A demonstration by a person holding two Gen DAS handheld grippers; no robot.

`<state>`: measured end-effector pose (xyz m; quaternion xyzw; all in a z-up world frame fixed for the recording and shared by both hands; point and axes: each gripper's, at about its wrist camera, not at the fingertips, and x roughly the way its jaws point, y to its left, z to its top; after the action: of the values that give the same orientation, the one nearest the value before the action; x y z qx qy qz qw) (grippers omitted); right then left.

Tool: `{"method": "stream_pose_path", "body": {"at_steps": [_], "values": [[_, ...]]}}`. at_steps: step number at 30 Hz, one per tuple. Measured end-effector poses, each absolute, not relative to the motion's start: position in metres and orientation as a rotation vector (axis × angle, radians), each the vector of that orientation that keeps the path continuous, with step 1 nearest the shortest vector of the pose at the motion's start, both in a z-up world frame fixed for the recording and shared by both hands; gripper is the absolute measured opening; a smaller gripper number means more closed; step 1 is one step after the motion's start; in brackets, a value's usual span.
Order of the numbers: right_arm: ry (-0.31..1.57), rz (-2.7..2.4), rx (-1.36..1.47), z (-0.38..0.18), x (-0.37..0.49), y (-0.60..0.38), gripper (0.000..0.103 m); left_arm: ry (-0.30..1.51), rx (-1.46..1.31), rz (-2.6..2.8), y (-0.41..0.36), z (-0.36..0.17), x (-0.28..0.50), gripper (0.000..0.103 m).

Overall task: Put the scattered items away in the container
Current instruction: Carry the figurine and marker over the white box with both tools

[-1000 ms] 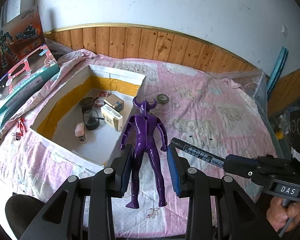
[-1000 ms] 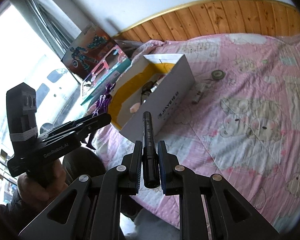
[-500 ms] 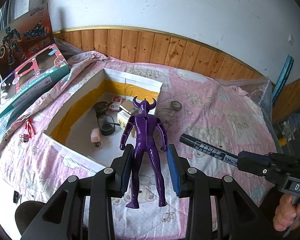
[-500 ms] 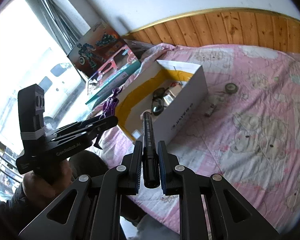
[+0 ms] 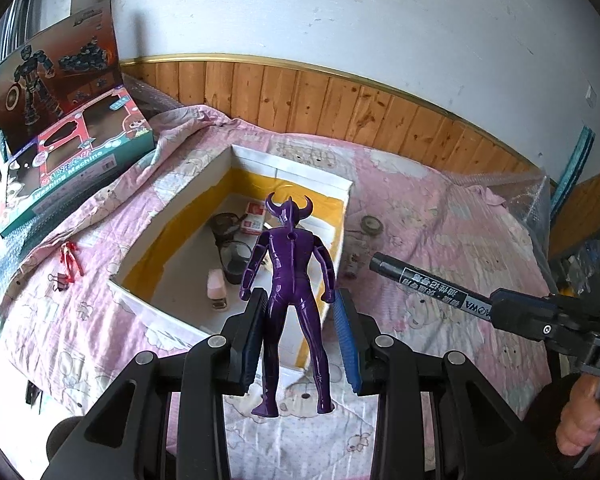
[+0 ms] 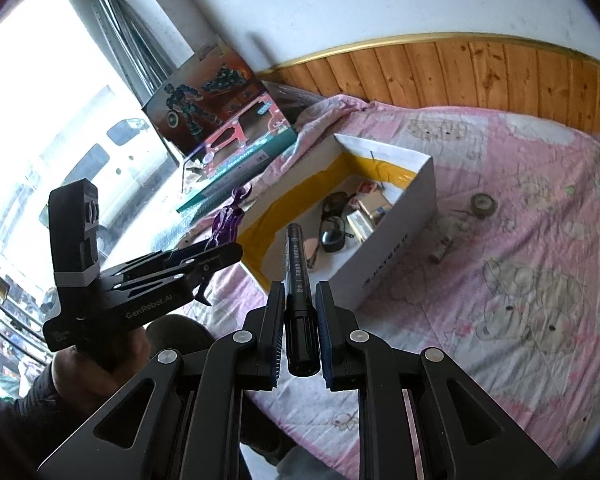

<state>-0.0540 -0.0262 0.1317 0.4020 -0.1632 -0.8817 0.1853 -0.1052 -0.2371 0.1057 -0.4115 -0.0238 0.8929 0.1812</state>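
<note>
Both grippers loaded, hovering near the open box on the bed.

The pink-quilted bed [image 5: 440, 220] carries a white box [image 6: 396, 248] with glasses and small packets inside. The left gripper [image 5: 300, 336] clamps a purple horned figure [image 5: 292, 280] by the legs above the box's near edge; the right gripper [image 6: 298, 320] pinches a black marker [image 6: 298, 276].

Box [image 5: 220, 168] on the bed [image 5: 440, 240], things around it.
Glasses [image 5: 232, 252] lie inside the box; a tape roll [image 5: 371, 225] sits right of it, a binder clip [image 5: 59, 281] left, toy boxes [image 5: 76, 160] behind-left by the wall.
</note>
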Motion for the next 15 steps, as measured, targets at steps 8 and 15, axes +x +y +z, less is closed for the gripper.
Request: {"method": "stream_pose_path", "body": {"at_steps": [8, 15], "values": [[-0.425, -2.486, 1.144, 0.134, -0.088, -0.042, 0.016, -0.101, -1.191, 2.522, -0.256, 0.102, -0.130, 0.035], [-0.391, -2.489, 1.170, 0.133, -0.129, -0.057, 0.016, -0.144, -1.232, 2.498, -0.266, 0.095, -0.156, 0.035]]}}
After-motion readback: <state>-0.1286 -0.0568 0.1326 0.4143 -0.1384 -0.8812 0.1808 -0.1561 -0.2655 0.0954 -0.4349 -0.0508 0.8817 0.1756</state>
